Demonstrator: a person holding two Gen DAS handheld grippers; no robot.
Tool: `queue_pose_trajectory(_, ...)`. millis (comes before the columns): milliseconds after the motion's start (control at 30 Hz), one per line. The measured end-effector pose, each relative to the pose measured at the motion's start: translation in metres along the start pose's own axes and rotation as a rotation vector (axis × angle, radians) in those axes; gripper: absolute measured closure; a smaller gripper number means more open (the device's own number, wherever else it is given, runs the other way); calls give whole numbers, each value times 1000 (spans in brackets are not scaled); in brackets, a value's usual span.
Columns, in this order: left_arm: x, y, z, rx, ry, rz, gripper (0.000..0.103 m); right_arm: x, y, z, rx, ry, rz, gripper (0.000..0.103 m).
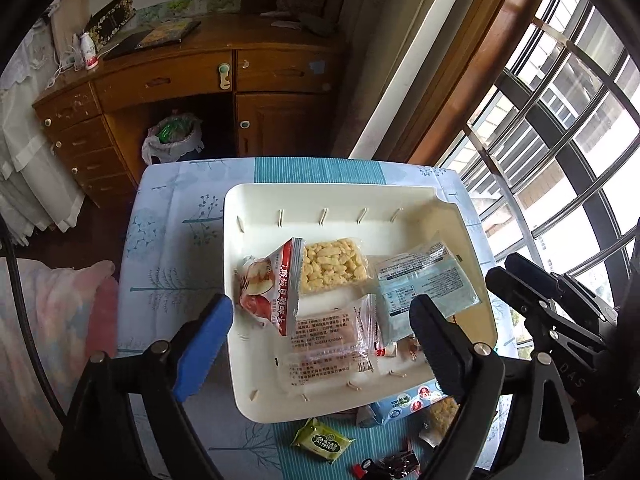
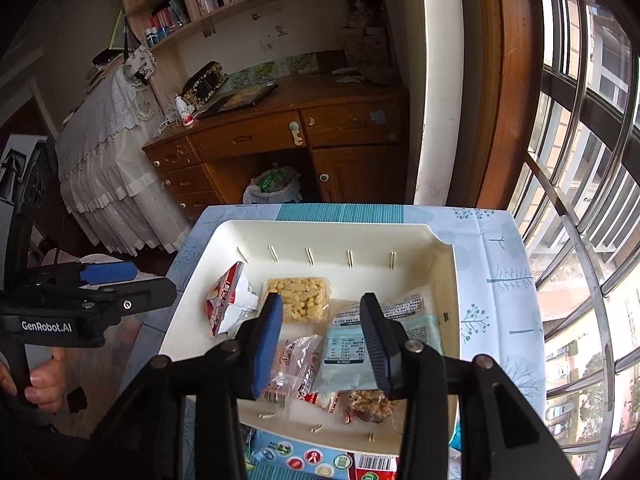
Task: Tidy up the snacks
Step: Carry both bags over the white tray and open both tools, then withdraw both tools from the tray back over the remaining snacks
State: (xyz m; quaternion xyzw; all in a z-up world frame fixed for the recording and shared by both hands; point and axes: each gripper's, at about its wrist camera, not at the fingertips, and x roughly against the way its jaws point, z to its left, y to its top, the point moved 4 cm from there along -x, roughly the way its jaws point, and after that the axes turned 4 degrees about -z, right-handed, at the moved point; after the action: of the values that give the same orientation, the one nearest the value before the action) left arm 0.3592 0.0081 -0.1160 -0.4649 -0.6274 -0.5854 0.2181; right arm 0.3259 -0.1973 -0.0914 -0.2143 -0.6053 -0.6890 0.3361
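Note:
A white tray [image 1: 236, 272] [image 2: 192, 312] sits on the small table and holds several snacks: a red apple-print pouch [image 1: 272, 284] [image 2: 228, 300], a yellow puffed bar [image 1: 332, 266] [image 2: 300, 296], clear wrapped packs [image 1: 332, 340] [image 2: 296, 364], a pale blue pack [image 1: 420, 284] [image 2: 348, 356] and a nut snack [image 2: 370, 402]. My left gripper [image 1: 324, 324] is open and empty above the tray's near left part. My right gripper [image 2: 320, 336] is open and empty above the tray's middle. Loose on the table near the tray are a green pack [image 1: 322, 440], a dark candy [image 1: 396, 464] and a blue pack [image 1: 396, 404] [image 2: 296, 458].
The table has a blue patterned cloth [image 1: 176, 220] [image 2: 496, 264]. A wooden desk [image 1: 160, 80] [image 2: 248, 140] and a bin with a bag [image 1: 174, 138] [image 2: 274, 188] stand behind. A barred window [image 1: 560, 140] [image 2: 580, 200] is at the right. A bed [image 1: 52, 320] lies left.

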Motion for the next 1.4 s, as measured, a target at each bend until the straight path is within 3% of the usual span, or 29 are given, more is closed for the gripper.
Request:
queue_pose_trajectory(200,27,-7,-3,-13,-27,-39,14,23,1,6,-9,-29,-37,61)
queue_pose_trajectory(433,61,-20,2,-41,-53,-67,14,56,-3,18,-19,-85,-83,53)
queue_pose_trajectory(700,99,-51,14,-92,-70,-81,14,97,-22,42,-34,-149,-117,49)
queue_pose_trajectory(833,111,-66,18,-106,-97,-71,14,118,-36,60,-21,-177,-131,35)
queue_pose_trajectory(1133,125,-97,22,-155,-126,-46,14,143,-74,81,-54,-236,-125,34)
queue_pose_trajectory(1400,121,-125,25,-123,-149,20,14,156,-110,79,-100,-279,-91,32)
